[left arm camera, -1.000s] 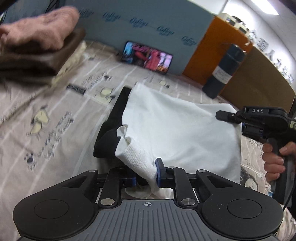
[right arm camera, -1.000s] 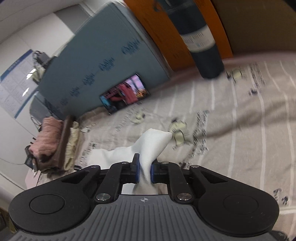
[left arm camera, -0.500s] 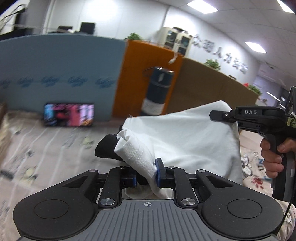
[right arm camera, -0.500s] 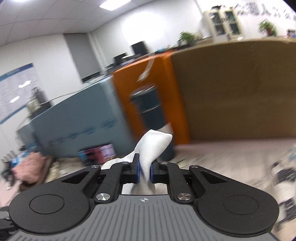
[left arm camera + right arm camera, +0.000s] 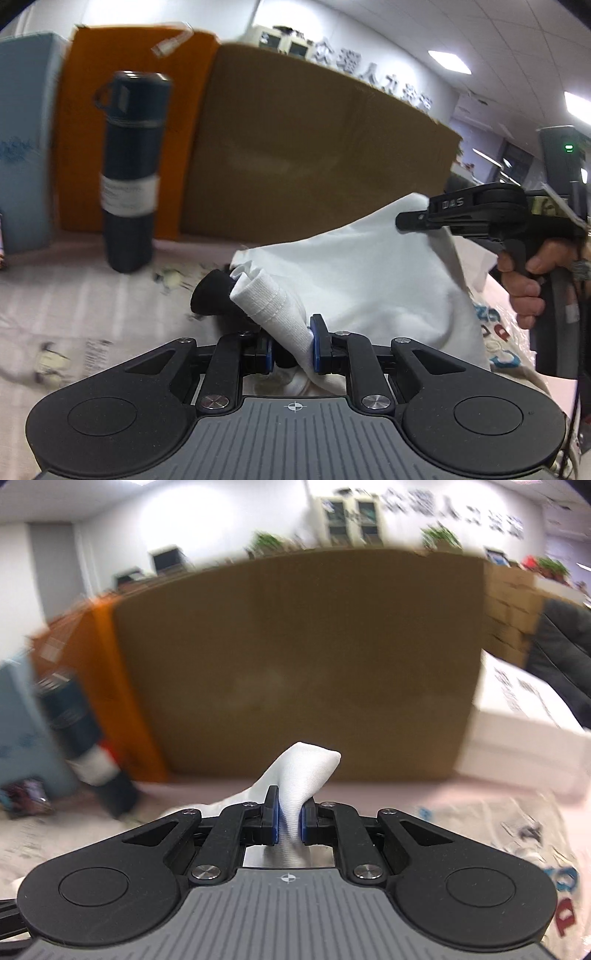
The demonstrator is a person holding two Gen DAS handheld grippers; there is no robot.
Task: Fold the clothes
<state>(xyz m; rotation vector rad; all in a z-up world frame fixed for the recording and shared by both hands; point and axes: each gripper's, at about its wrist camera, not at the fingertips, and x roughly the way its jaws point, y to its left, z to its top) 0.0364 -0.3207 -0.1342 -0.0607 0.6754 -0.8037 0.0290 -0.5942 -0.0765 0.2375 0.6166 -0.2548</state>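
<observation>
A white garment [image 5: 354, 273] with a black part [image 5: 212, 297] hangs in the air, stretched between both grippers. My left gripper [image 5: 290, 345] is shut on a ribbed white edge of it, with black cloth beside. My right gripper [image 5: 289, 821] is shut on another corner of the white garment [image 5: 303, 775], which pokes up between the pads. In the left wrist view the right gripper [image 5: 413, 219] holds the cloth's far upper corner, higher than my left gripper.
A patterned sheet [image 5: 74, 306] covers the table. A dark blue flask [image 5: 129, 173] stands at its back left. Orange [image 5: 85, 110] and brown [image 5: 314, 147] panels stand behind. A white box [image 5: 524, 720] sits at the right.
Both grippers have lifted the garment off the table and tilted upward and to the right. The folded pile and the tablet have left view. Both grips are unchanged.
</observation>
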